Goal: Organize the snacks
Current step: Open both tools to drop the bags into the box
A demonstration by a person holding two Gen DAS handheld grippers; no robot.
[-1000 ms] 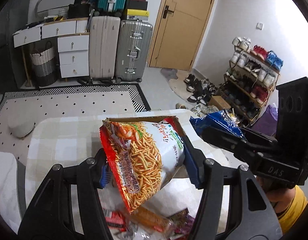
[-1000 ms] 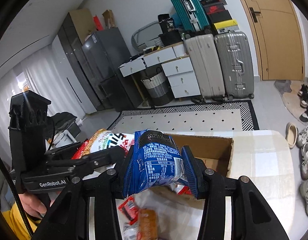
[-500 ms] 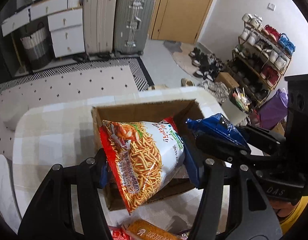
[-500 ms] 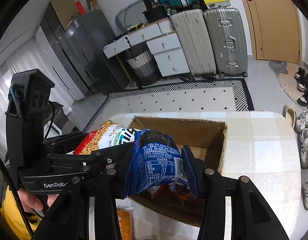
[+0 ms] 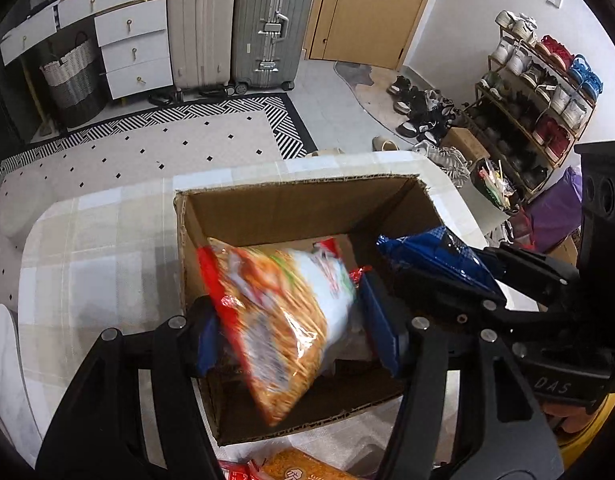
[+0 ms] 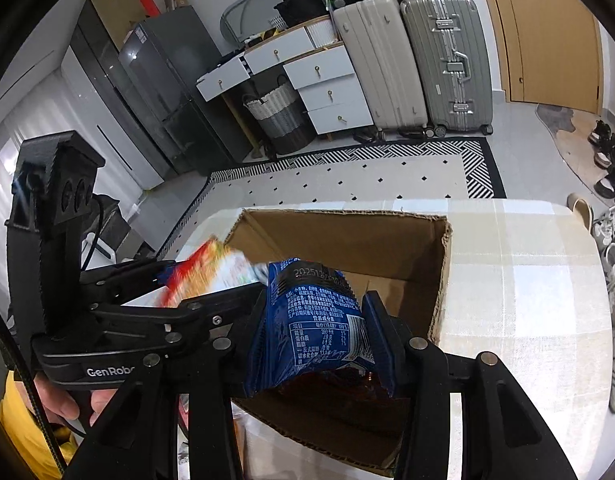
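Note:
An open cardboard box (image 5: 267,208) stands on the checked table; it also shows in the right wrist view (image 6: 347,236). My left gripper (image 5: 295,328) is over the box with its fingers spread wide. The orange noodle snack bag (image 5: 283,320) is blurred between them and seems to be dropping loose into the box. It shows blurred in the right wrist view (image 6: 211,268). My right gripper (image 6: 319,336) is shut on a blue snack packet (image 6: 315,320) over the box's right side, seen also in the left wrist view (image 5: 435,256).
More snack packets (image 5: 299,466) lie on the table in front of the box. The table edge (image 5: 39,232) curves at the left. Suitcases (image 5: 235,20), drawers and a shoe rack (image 5: 539,92) stand across the room.
Both grippers moved forward and down over the box. The left jaws opened and the noodle bag now blurs, slipping downward. The right gripper still holds the blue packet.

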